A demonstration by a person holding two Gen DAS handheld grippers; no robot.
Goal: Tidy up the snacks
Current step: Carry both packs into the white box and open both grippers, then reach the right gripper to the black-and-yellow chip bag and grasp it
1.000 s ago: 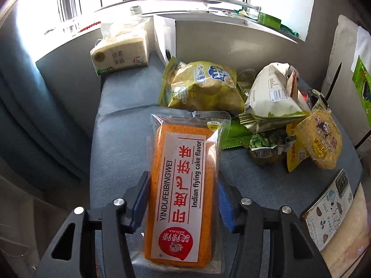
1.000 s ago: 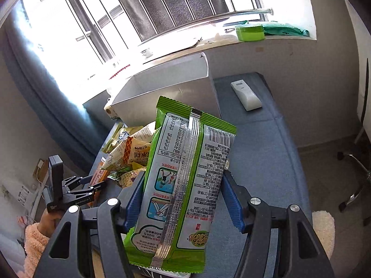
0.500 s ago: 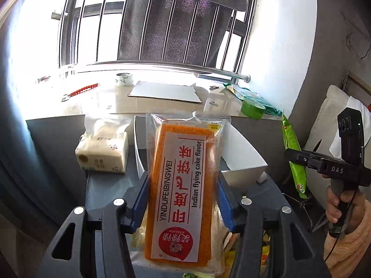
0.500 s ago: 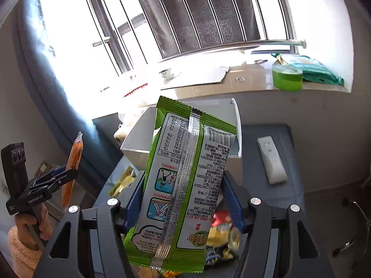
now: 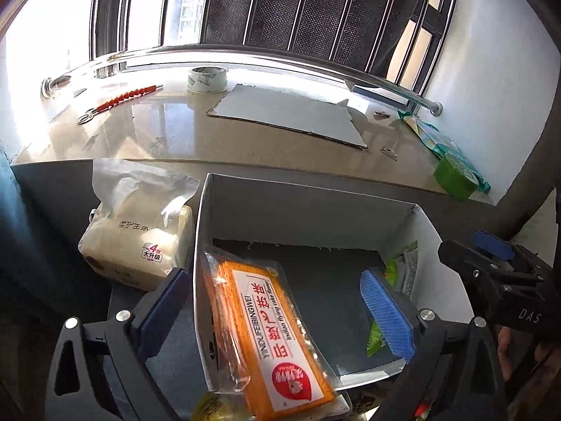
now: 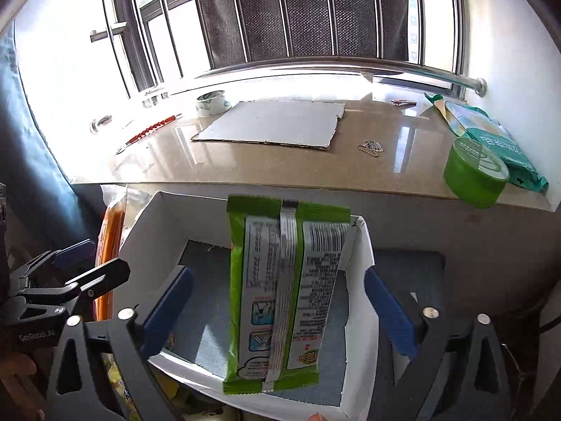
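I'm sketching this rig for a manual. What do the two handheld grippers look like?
Both are alike. The left gripper and the right gripper have black angular frames with triangular cut-outs, silver screw heads, and blue ribbed pads on the jaws. White lettering marks the bodies: "DAS" on the right, "GenRobot.AI" on the left. No cables show.

The orange cake pack lies in the white box, tissue pack just left.
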